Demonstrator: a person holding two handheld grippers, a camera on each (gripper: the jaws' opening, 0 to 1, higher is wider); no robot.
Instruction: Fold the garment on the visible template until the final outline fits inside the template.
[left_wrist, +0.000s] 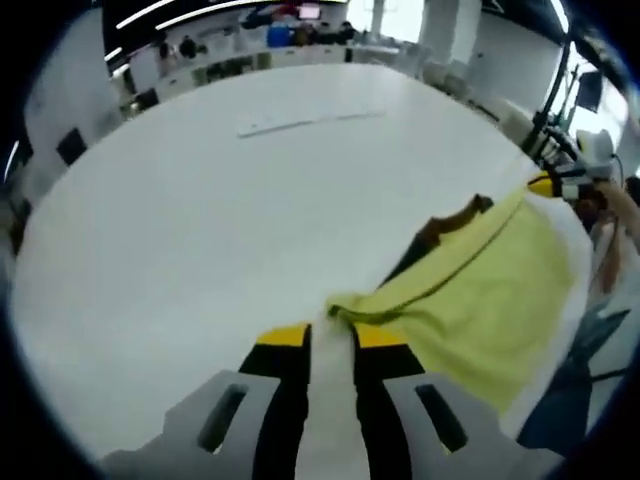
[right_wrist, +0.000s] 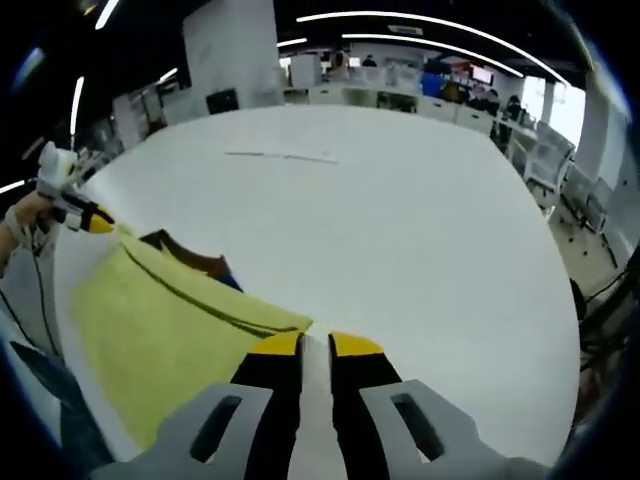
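In the left gripper view, my left gripper (left_wrist: 331, 336) rises from the bottom centre, its yellow-tipped jaws drawn close together on the near corner of the yellow garment (left_wrist: 470, 300), which bunches right at the tips; I read it as clamped on the fabric. From there the garment stretches toward the right of the frame, its surface fairly taut, with a brown collar (left_wrist: 455, 217) and a dark blue patch showing along its upper edge. At the far right edge the right gripper (left_wrist: 556, 184) meets the garment's far corner, a person's hand behind it.

In the right gripper view, my right gripper (right_wrist: 316, 344) comes up from the bottom centre, jaws nearly together with only a slim gap, and the garment's (right_wrist: 165, 330) corner ends just at the left jaw tip. I cannot tell from here whether the cloth is actually pinched. The garment spreads into the lower left of the frame, the collar (right_wrist: 190, 256) on its upper side. Beyond it, at the left edge, the left gripper (right_wrist: 85, 217) touches the far corner, held by a hand.

The white table (left_wrist: 200, 220) runs under everything. Farther out on it lies a thin pale strip (left_wrist: 300, 122), well apart from the garment. Past the table's far edge are office desks (right_wrist: 400, 90) and ceiling light strips.
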